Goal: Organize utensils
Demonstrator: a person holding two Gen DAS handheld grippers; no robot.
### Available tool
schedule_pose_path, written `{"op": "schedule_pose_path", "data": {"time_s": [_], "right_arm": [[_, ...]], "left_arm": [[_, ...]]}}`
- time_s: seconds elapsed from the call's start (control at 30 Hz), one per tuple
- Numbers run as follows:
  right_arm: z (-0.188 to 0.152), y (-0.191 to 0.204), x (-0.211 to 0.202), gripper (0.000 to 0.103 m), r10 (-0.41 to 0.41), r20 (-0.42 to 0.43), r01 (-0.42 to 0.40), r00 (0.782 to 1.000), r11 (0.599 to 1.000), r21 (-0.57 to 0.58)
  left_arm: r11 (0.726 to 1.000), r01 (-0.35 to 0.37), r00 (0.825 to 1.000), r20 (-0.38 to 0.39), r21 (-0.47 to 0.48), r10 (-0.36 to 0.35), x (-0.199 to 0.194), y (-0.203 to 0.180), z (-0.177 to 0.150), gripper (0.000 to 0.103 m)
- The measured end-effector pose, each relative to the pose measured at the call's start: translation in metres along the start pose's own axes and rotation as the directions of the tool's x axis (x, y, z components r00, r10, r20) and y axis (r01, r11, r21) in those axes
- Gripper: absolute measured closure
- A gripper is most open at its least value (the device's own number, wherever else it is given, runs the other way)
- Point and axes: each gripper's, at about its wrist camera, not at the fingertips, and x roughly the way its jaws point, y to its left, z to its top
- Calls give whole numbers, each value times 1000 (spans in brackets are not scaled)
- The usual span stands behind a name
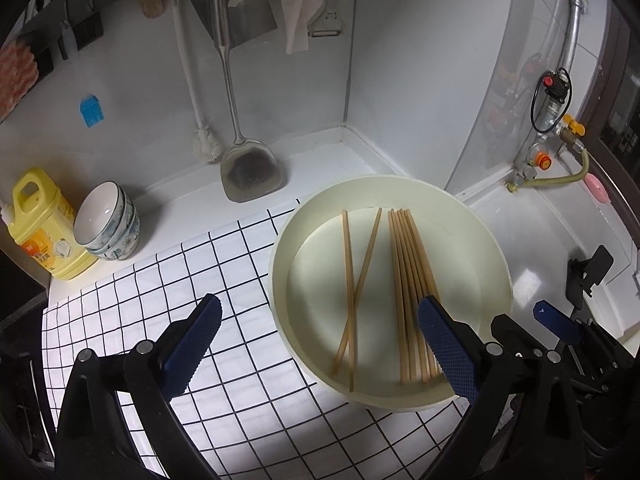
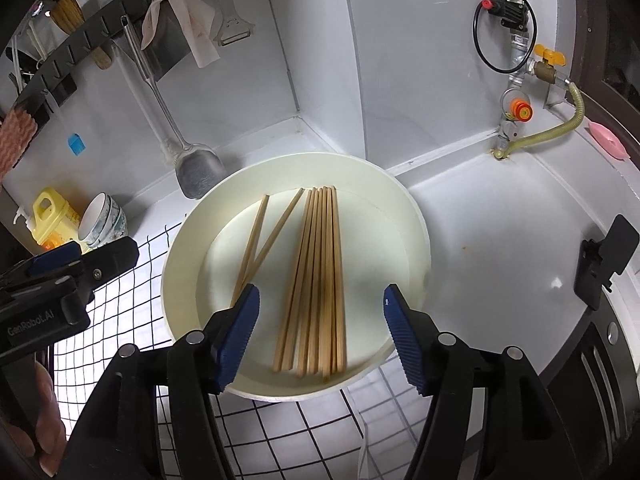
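A cream round basin (image 1: 492,256) (image 2: 416,224) stands on a white checked cloth (image 1: 168,292). In it lie a bundle of several wooden chopsticks (image 1: 412,292) (image 2: 320,280) and two loose crossed chopsticks (image 1: 354,280) (image 2: 264,236). My left gripper (image 1: 320,344) is open and empty over the basin's near left rim. My right gripper (image 2: 320,332) is open and empty above the near ends of the bundle; one of its fingers (image 1: 556,316) shows in the left wrist view.
A steel spatula (image 1: 248,168), a white brush (image 1: 200,136), a peeler (image 1: 328,24) and a cloth (image 1: 296,4) hang on the wall rail. Stacked bowls (image 1: 108,220) and a yellow bottle (image 1: 40,224) stand at left. A gas valve and hose (image 1: 560,136) are at right.
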Motion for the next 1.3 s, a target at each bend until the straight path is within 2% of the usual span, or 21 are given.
{"op": "schedule_pose_path", "data": {"time_s": [0.93,1.3], "right_arm": [[0,10,-17,38,-10,19,10,1000,1000,0],[0,13,-18,38,-6,15,6,1000,1000,-2]], "left_arm": [[1000,-2,1000,11,-14,2,-12,6,0,6],[999,-49,999,6,6,49,-15,4,-1,6]]}}
